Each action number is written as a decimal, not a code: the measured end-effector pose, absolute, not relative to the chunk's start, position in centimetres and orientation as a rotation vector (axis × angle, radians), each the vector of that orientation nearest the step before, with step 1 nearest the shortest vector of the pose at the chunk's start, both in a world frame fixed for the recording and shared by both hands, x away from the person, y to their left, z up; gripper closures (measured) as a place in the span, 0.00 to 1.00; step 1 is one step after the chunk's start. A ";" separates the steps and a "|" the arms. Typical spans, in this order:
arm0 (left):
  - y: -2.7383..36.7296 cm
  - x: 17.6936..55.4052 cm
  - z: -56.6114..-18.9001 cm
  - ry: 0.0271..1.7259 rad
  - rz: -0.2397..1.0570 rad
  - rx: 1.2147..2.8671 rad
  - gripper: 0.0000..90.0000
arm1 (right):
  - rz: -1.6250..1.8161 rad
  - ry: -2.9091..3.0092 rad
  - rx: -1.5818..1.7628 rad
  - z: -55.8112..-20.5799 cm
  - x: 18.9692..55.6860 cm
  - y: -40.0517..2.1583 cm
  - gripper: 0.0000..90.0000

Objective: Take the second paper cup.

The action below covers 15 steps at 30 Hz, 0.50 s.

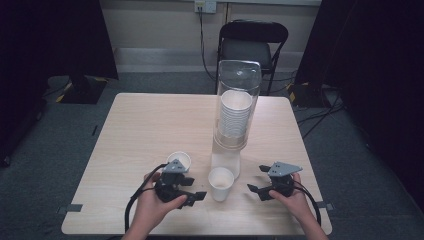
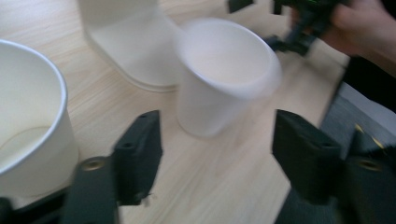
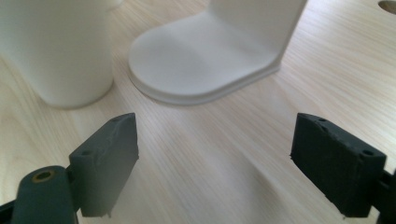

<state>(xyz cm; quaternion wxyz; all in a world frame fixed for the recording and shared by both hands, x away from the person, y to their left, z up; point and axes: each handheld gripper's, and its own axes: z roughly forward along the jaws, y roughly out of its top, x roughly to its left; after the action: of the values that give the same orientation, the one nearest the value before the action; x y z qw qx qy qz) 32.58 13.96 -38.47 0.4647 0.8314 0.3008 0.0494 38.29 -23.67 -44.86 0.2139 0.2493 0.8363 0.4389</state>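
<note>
Tools both open and empty, flanking one upright paper cup.
High view: left tool (image 1: 192, 189) and right tool (image 1: 258, 180) sit near the counter's (image 1: 145, 125) near edge, cup (image 1: 220, 183) between, closer to the left; dispenser (image 1: 235, 115) stands just behind. Left gripper view: cup (image 2: 224, 77) straight ahead beyond spread jaws, second cup (image 2: 28, 121) beside. Right gripper view: cup (image 3: 56, 46) ahead-left, dispenser base (image 3: 210, 65) ahead.

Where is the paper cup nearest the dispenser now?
In the high view the cup stands upright on the table, just in front of the dispenser, between the left gripper and the right gripper.
</note>
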 end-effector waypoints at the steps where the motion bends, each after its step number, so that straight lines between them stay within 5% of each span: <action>1: 14.9 32.2 -38.8 0.728 0.145 2.060 0.34 | 1.194 2.323 0.714 -44.9 38.4 -23.8 0.16; 7: 20.2 32.1 -43.6 0.787 0.169 2.104 0.23 | 1.053 2.371 0.780 -45.7 39.0 -23.9 0.16; 15: 22.0 32.6 -46.2 0.805 0.286 2.185 0.21 | 1.066 2.380 0.828 -45.9 39.3 -24.1 0.15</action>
<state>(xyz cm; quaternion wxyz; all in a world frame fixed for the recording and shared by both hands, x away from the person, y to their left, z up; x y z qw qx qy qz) 32.62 22.00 -46.19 0.3872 0.8587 0.3164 0.1123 39.33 -24.14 -45.93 0.2015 0.2964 0.8521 0.3815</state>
